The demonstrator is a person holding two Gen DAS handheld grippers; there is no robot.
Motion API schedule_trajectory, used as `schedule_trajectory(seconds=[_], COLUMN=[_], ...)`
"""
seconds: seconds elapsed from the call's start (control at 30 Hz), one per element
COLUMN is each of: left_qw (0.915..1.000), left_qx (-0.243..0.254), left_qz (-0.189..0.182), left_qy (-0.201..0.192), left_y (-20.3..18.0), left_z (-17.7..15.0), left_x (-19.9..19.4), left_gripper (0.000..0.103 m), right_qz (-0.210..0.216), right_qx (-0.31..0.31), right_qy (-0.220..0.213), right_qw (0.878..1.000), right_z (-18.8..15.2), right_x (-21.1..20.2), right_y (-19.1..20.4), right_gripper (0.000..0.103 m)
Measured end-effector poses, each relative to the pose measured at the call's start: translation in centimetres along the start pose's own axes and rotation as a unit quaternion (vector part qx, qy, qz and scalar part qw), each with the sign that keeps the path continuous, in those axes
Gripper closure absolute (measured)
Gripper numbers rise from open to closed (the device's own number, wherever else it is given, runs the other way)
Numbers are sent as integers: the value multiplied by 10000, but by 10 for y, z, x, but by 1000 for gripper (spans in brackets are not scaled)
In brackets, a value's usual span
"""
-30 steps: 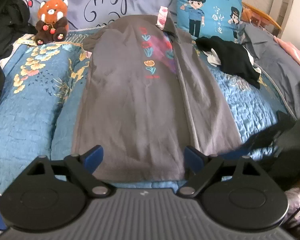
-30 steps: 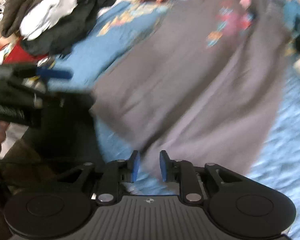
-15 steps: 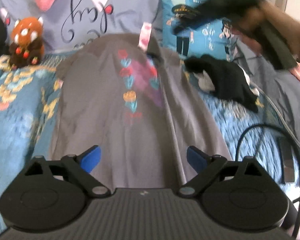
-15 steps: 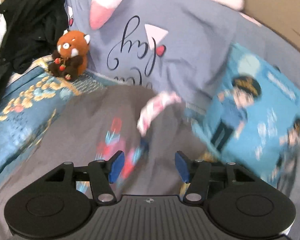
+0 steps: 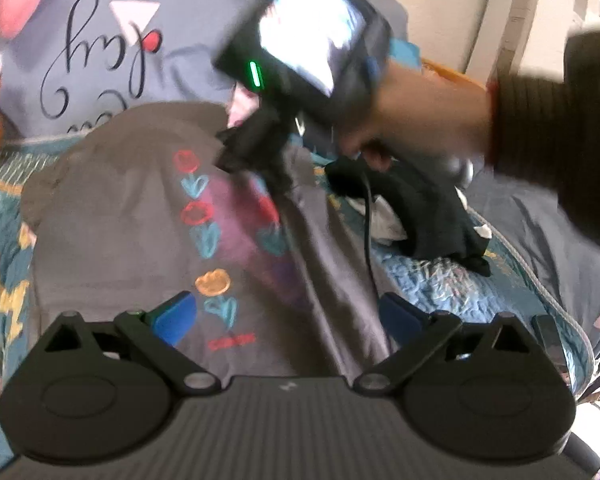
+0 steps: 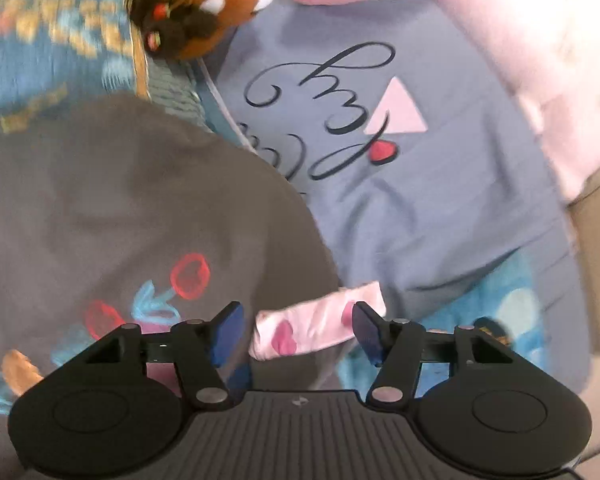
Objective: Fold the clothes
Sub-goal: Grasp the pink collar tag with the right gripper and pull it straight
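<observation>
A grey shirt (image 5: 132, 240) with a column of flower prints lies lengthwise on the bed, its right side folded over the middle. My left gripper (image 5: 288, 316) is open above its lower middle. My right gripper (image 6: 296, 328) is open at the shirt's top edge (image 6: 140, 200), its blue pads (image 6: 228, 332) on either side of a pink collar trim with hearts (image 6: 312, 332). In the left wrist view the right gripper's body (image 5: 300, 56) and the hand holding it hang over the shirt's top.
A grey pillow with script lettering (image 6: 400, 140) lies beyond the shirt. A red panda plush (image 6: 204, 8) sits at the bed head. A black garment (image 5: 428, 216) lies on the blue quilt (image 5: 452, 280) right of the shirt. A pink pillow (image 6: 520, 40) lies further back.
My right gripper has swung from the shirt's bottom hem up to its collar and opened. My left gripper has moved forward along the shirt, still open.
</observation>
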State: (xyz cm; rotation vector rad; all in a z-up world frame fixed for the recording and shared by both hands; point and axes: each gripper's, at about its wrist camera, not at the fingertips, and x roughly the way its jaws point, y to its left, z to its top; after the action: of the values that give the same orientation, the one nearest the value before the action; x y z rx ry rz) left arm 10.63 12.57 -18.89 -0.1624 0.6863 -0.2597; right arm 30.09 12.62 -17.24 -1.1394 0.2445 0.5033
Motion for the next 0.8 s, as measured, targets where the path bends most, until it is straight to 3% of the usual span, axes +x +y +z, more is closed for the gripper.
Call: schedule_trajectory(seconds=[0.2,0.37,0.57,0.63,0.8], left_qw=[9997,9997,9997,9997,9996], left_qx=[-188,-182,-213,-229,-251], left_qz=[78,90,55,41,67], left_qy=[140,126,130,107,111], left_y=[10,9,6,6,4], left_z=[-7,-5,-6,-5,-4], left_x=[7,10,5,1,-1], left_gripper=[3,2,1,1,1], right_qz=[-629,-691,-397,-202,96], right_qx=[-664,-31,121,194,1262], right_qy=[-202,184,265,355,274], right_qw=[9956,9974,9988,9990,9916], right_z=[-18,-15,-13,-10,-3], right_x=[5,22,30,33,27], right_y=[39,22,19,18,-12], right_gripper=[43,44,73,95,96])
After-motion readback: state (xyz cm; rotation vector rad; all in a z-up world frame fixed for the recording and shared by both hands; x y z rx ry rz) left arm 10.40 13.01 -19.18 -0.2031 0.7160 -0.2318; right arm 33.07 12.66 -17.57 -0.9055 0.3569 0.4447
